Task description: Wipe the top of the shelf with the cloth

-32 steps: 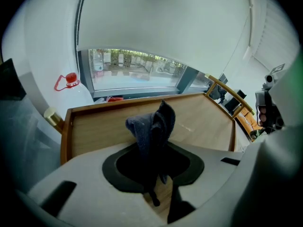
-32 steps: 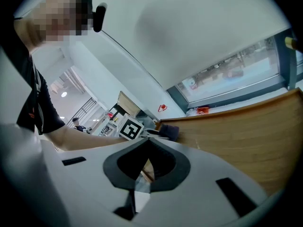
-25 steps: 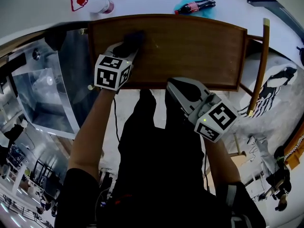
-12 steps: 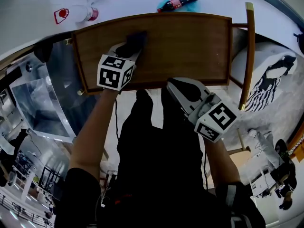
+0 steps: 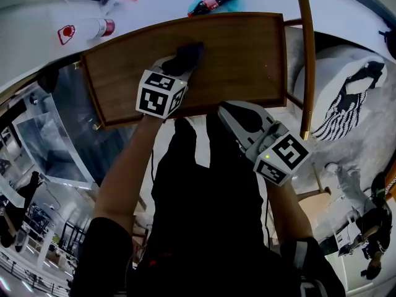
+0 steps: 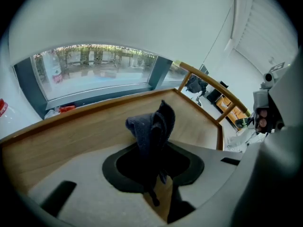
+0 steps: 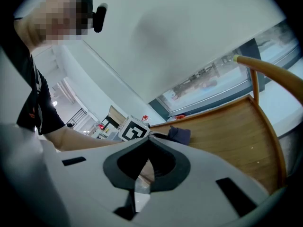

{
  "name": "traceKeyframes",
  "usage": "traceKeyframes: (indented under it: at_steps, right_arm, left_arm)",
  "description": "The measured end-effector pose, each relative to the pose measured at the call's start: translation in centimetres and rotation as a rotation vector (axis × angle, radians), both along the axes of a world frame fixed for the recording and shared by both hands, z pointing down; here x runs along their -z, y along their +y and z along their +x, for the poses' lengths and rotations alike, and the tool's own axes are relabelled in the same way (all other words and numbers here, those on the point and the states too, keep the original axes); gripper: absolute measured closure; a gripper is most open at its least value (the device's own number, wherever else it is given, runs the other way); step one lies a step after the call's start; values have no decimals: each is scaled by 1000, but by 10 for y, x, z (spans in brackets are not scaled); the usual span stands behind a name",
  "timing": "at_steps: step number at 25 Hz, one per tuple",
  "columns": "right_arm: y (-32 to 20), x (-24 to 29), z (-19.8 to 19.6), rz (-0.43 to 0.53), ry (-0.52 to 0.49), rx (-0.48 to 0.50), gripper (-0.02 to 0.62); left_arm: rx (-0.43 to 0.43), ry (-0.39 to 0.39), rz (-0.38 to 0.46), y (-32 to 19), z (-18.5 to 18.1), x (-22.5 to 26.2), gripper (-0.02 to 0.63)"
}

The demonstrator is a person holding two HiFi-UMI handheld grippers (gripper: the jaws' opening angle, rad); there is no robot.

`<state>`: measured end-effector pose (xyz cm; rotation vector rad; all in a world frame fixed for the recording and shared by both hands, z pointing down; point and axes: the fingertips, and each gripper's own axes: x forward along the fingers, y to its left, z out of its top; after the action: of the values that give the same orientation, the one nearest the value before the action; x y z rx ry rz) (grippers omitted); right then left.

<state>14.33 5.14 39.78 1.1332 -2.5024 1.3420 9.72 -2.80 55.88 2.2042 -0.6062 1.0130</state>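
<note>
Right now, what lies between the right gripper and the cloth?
Only bare shelf top, seen in the head view: nothing sits between the right gripper and the cloth.

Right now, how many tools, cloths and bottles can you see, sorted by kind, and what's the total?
Tools: 2, the left tool gripping the cloth, the right tool empty.
Cloths: 1.
Bottles: 2, a cola bottle and a clear bottle.
Total: 5.
</note>
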Motion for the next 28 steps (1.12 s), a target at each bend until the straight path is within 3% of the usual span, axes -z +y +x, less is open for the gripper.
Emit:
traceKeyframes:
  at_steps: [9,28]
  right_arm:
    - [7,0,39,3,-2,-59,591]
    - [13,0,83,-4,6,-135,591]
  left_arm:
    - [-65,24,-6,7,59,0,486]
    - [-196,83,-16,27,148,5,486]
